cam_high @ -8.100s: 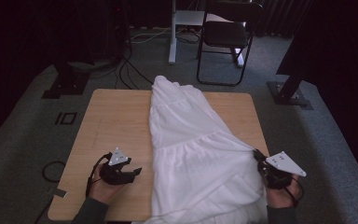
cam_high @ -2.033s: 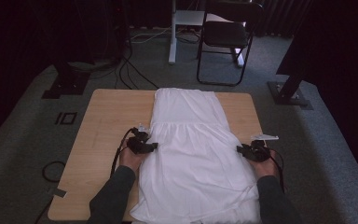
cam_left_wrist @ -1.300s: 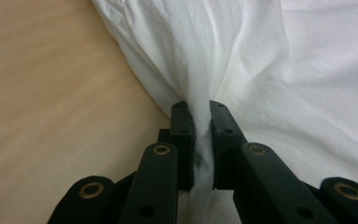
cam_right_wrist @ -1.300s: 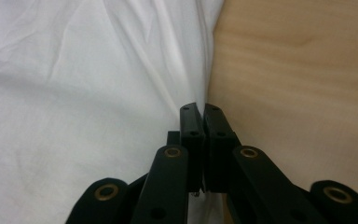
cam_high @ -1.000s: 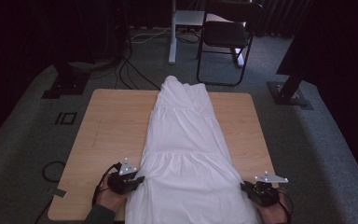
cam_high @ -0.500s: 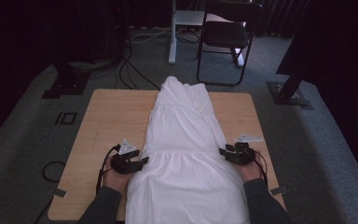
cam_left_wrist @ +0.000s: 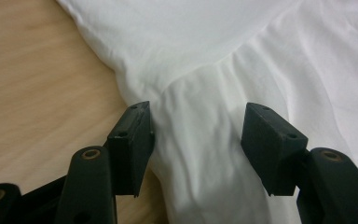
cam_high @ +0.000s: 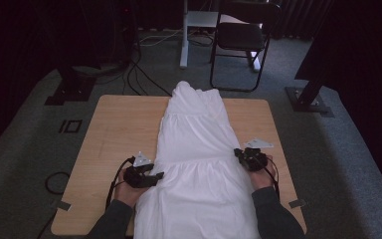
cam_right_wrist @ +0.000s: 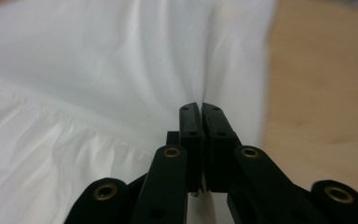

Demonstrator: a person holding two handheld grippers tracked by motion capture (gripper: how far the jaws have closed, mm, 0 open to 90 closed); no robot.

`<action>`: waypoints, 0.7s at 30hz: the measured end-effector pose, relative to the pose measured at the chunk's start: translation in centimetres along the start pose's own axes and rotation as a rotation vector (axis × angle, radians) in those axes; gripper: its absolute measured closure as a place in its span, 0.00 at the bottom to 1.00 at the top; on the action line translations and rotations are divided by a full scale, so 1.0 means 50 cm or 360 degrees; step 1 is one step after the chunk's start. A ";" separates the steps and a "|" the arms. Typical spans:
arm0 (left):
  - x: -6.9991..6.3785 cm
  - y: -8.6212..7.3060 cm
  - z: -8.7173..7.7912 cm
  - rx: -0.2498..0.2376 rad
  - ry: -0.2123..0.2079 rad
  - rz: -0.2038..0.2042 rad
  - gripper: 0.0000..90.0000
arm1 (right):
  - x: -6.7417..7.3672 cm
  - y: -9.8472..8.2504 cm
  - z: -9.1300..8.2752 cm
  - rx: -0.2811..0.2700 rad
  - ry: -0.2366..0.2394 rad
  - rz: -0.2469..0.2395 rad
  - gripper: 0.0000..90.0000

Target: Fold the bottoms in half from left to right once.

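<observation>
**Gripping the dress at both edges**

Working from the near end of the table [cam_high: 109,129], we risk a lopsided pull: our right gripper [cam_right_wrist: 200,108] has just been closing and now pinches a fold of the dress [cam_high: 196,164], while our left gripper [cam_left_wrist: 196,126] has just been opening, its jaws half apart with cloth between them but not clamped. If the left slips off, the thin fabric would likely bunch or skew. The dress lies flat down the middle of the table, its skirt toward us, each edge at a gripper.
</observation>
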State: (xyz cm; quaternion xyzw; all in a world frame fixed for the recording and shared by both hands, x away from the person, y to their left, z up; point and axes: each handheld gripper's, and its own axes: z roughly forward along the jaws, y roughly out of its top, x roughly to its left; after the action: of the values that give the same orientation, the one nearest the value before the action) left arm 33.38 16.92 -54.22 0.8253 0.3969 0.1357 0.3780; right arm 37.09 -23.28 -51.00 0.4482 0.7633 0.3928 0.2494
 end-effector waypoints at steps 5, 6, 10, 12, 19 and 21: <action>-0.015 -0.006 0.013 0.0044 -0.0029 0.0017 0.48 | -0.022 -0.019 -0.004 0.0040 -0.0205 -0.0033 0.97; -0.015 -0.006 0.012 0.0030 -0.0027 0.0015 0.47 | -0.028 -0.029 0.006 0.0072 -0.0195 -0.0011 0.97; -0.009 0.007 0.000 -0.0017 -0.0001 0.0003 0.44 | -0.047 -0.074 0.052 0.0197 -0.0139 0.0108 0.97; 0.001 0.039 -0.004 -0.0061 0.0033 -0.0004 0.43 | -0.046 -0.077 0.058 0.0229 -0.0137 0.0112 0.97; 0.032 0.134 0.059 -0.0062 0.0105 -0.0049 0.42 | -0.050 -0.079 0.059 0.0226 -0.0122 0.0132 0.97; 0.038 0.142 0.063 -0.0073 0.0112 -0.0073 0.42 | -0.050 -0.080 0.059 0.0219 -0.0115 0.0144 0.97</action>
State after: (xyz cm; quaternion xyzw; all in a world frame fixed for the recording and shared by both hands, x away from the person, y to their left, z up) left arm 40.17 13.90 -51.32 0.8019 0.4254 0.1652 0.3856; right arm 38.48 -25.55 -55.88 0.5121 0.7581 0.3337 0.2275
